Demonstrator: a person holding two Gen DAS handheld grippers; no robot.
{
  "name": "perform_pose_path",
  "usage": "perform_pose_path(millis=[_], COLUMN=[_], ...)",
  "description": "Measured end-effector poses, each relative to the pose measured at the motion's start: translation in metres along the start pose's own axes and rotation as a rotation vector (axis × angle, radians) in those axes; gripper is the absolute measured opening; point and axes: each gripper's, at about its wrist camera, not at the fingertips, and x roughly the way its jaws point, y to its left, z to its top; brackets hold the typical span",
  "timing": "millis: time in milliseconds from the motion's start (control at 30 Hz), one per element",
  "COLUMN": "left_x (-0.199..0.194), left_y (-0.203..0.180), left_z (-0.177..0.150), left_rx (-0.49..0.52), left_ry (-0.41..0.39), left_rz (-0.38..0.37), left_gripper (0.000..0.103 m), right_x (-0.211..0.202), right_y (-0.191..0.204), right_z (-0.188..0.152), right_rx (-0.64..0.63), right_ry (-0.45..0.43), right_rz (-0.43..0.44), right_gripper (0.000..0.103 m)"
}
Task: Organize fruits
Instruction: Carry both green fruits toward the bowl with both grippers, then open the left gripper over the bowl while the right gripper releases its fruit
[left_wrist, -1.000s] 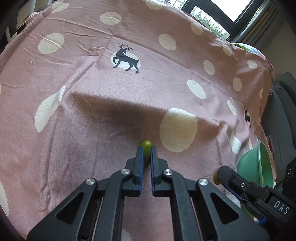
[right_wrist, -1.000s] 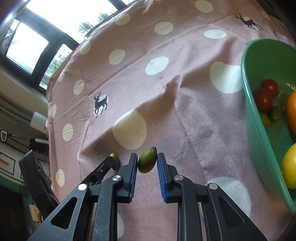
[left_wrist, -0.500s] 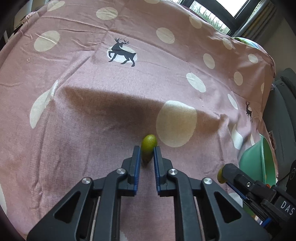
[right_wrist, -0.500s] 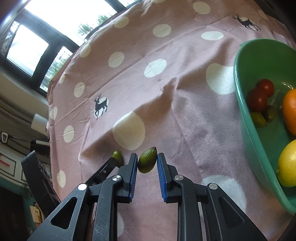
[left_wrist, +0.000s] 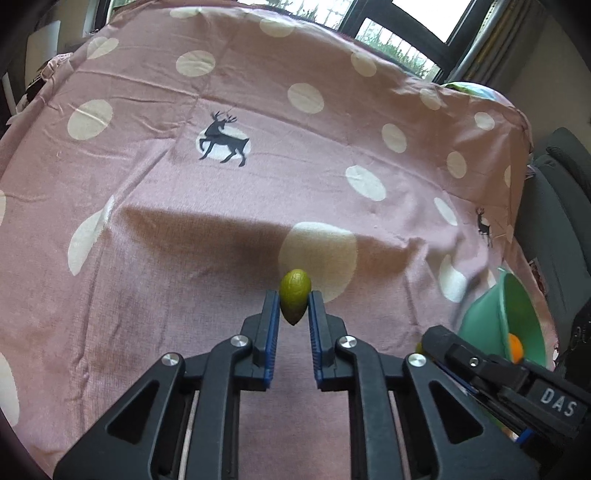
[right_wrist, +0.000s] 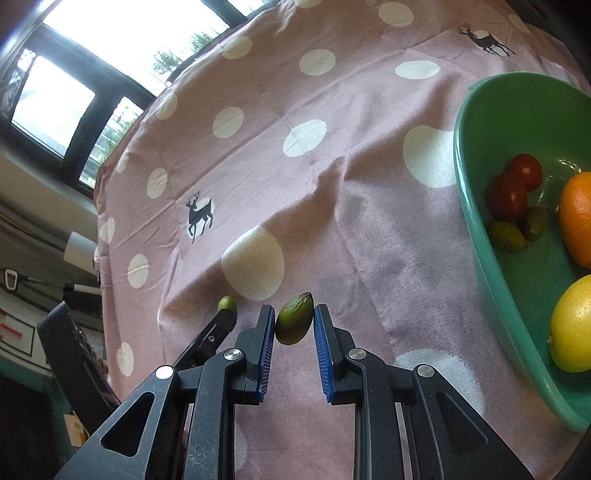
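Note:
My left gripper (left_wrist: 293, 306) is shut on a small green oval fruit (left_wrist: 295, 291), held just above the pink spotted cloth (left_wrist: 184, 258). The right gripper (right_wrist: 294, 314) is likewise shut on a darker green pointed fruit (right_wrist: 293, 323) over the cloth. In the right wrist view the left gripper's fingertip (right_wrist: 223, 321) shows at the left, with its fruit (right_wrist: 226, 303) peeking out. A green bowl (right_wrist: 465, 192) stands to the right, holding two red tomatoes (right_wrist: 508, 197), an orange (right_wrist: 576, 218), a lemon (right_wrist: 572, 325) and two small green fruits (right_wrist: 508, 236).
The cloth covers the whole table, with a deer print (left_wrist: 221, 142) near its middle. Windows (right_wrist: 55, 103) lie beyond the far edge. A dark chair (left_wrist: 557, 221) stands beside the table past the bowl (left_wrist: 480, 314).
The left gripper has risen from the cloth with the green fruit between its pads, and the fruit now shows more fully. The right gripper has kept its fruit and hardly moved.

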Motion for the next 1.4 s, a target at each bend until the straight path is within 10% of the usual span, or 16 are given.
perform_pose_path(millis=[400,1100,1233,1400], left_x=[-0.062,-0.037,-0.039,-0.044], left_y=[-0.086,-0.179,-0.18,-0.176], left_z=[-0.017,-0.056,-0.057,-0.054], left_rx=[0.185,0.415,0.422,0.413], left_ry=[-0.141,-0.063,-0.068,-0.081], left_rz=[-0.132,-0.278,-0.253,-0.236], left_gripper=[0.015,0.016,0.061,0.08], right_x=[-0.082,-0.137,-0.139,-0.147], right_y=[-0.026,-0.108,-0.112,-0.113], right_z=[0.002,0.001,0.0,-0.001], right_rx=[0.04,0.249,0.263,0.268], right_ry=[-0.208,-0.344,-0.35,-0.376], right_rz=[-0.027,-0.187,-0.213,-0.24], right_gripper=[0.023,0.024,0.024,0.038])
